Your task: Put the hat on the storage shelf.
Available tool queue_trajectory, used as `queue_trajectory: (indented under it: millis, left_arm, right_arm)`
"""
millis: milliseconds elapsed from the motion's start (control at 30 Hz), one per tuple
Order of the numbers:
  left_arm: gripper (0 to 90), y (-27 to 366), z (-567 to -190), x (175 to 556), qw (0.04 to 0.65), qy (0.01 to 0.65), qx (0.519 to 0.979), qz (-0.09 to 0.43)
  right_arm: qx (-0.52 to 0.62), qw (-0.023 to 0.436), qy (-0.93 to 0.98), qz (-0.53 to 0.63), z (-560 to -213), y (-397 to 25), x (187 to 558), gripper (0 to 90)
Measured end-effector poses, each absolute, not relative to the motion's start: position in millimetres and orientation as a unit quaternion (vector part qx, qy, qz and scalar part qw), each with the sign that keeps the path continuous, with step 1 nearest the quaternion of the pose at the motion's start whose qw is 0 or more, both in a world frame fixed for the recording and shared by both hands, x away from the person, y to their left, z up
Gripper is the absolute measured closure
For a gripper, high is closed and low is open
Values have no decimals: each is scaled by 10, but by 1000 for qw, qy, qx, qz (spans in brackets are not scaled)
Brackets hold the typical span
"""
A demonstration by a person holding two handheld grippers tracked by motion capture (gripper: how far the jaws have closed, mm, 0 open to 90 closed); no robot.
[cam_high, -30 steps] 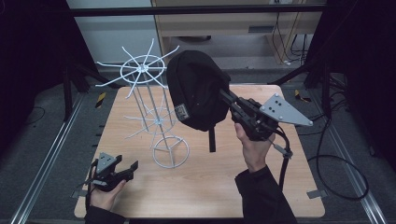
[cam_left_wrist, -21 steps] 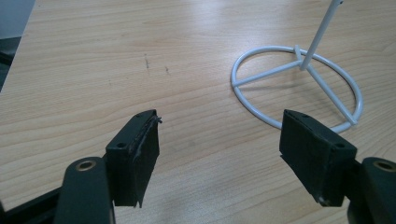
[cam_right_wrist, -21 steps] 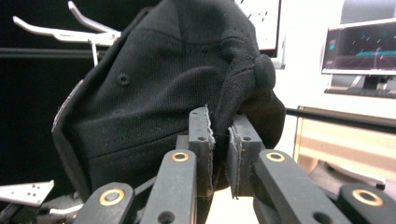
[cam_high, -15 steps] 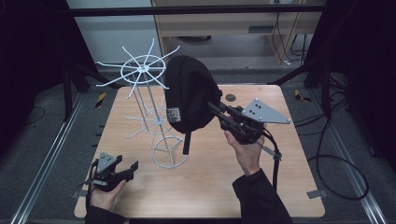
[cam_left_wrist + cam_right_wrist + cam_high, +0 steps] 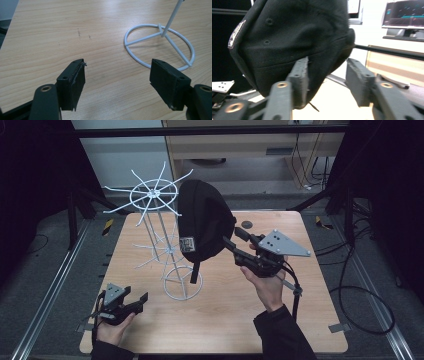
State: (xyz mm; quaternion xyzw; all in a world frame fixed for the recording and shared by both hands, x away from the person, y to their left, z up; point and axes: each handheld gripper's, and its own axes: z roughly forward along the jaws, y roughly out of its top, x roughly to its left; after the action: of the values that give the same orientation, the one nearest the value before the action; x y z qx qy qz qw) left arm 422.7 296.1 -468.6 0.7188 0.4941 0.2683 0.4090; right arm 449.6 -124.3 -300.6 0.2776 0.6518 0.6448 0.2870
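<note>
A black cap (image 5: 204, 217) hangs upright in the air beside the white wire rack (image 5: 159, 225), level with its upper spokes; the spoke behind the cap is hidden. My right gripper (image 5: 231, 245) is at the cap's lower right edge. In the right gripper view the cap (image 5: 287, 37) lies against one pad (image 5: 300, 75), and daylight shows between it and the other pad (image 5: 357, 77), so the jaws stand apart. My left gripper (image 5: 131, 301) rests low at the table's front left, open and holding nothing, with the rack's ring base (image 5: 160, 45) ahead of its fingertips.
The wooden table (image 5: 150, 335) has a small dark disc (image 5: 246, 224) near its far right. Metal rails and cables run along the floor on both sides. The rack's long spokes (image 5: 120, 207) stick out to the left and back.
The right hand carried the cap leftward toward the rack, then stayed nearly still. The cap now hangs more upright. The left gripper has not moved.
</note>
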Motion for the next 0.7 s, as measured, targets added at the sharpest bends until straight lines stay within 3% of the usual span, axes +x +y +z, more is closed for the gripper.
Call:
queue_trajectory:
  millis: [400, 700]
  left_arm:
    - [282, 2954, -4692, 4232, 407, 494, 719, 269]
    - [279, 2957, -4693, 4232, 408, 493, 719, 271]
  right_arm:
    - [333, 300, 654, 610, -3444, -1812, 4401, 336]
    - [404, 265, 682, 548, -4005, -2236, 4504, 220]
